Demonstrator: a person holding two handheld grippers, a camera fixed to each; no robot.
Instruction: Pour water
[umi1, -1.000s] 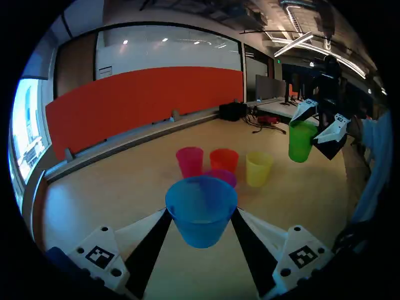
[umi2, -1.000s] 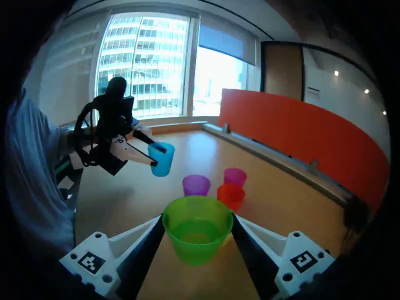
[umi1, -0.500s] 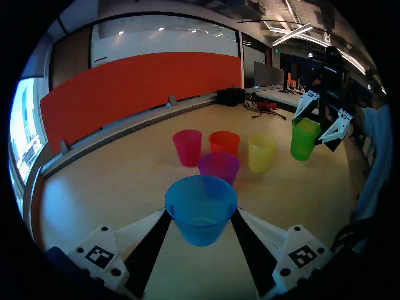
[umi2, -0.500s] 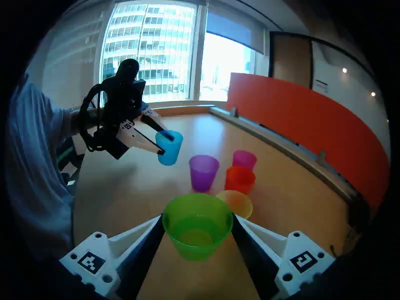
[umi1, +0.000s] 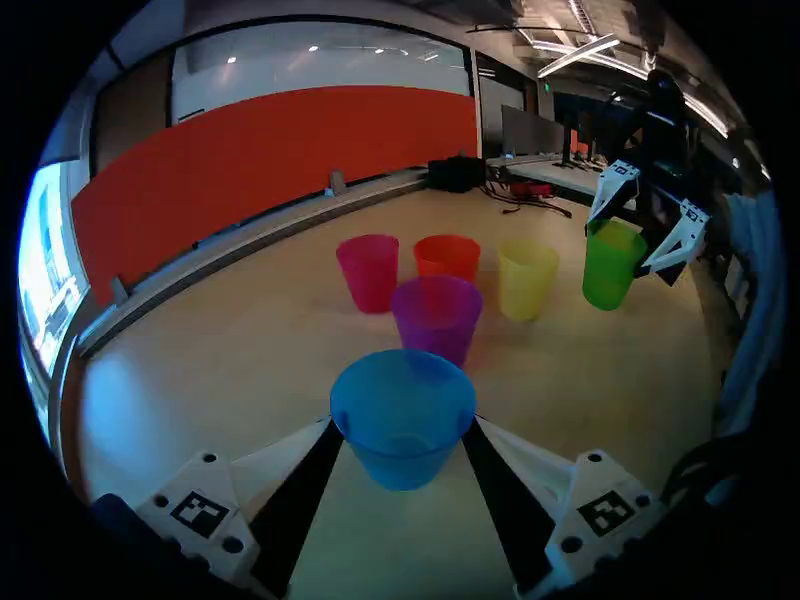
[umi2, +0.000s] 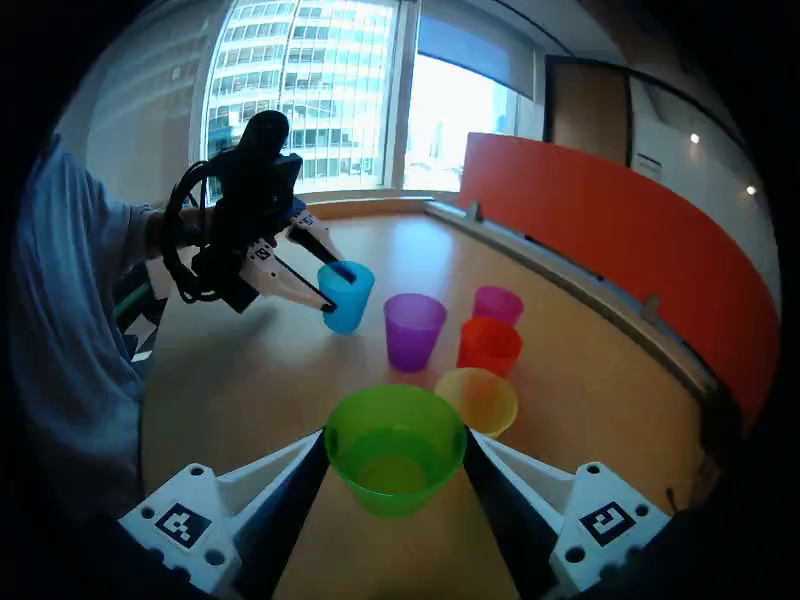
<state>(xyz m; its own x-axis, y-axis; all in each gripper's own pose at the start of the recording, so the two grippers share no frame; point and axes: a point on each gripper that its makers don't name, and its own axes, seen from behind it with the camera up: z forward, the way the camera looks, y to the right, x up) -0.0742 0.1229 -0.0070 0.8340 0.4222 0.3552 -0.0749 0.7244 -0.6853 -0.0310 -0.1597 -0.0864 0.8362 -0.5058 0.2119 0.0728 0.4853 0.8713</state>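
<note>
Nearest to us in the left gripper view, the left gripper (umi1: 403, 430) clamps the blue cup (umi1: 403, 450): both fingers press on its sides and it sits upright between them, mouth open to us. Just past it on the wooden table (umi1: 200, 370) stands the purple cup (umi1: 436, 318). Behind that is a row of three, the pink cup (umi1: 368, 272), the orange cup (umi1: 447, 260) and the yellow cup (umi1: 527, 278). Farther off to the right, the right gripper (umi1: 620, 250) grips the green cup (umi1: 611, 270) between its white fingers, level with the yellow cup and apart from it. The long orange wall (umi1: 250, 160) runs behind everything.

In the right gripper view the green cup fills the gap between the fingers, pinched on both sides, with a paler patch at its bottom; we cannot tell whether that is water. The yellow cup lies just beyond its rim, then the others. Beyond them the left gripper holds the blue cup low near the purple one, under a light blue sleeve (umi2: 70, 330), before the bright window (umi2: 300, 90).
</note>
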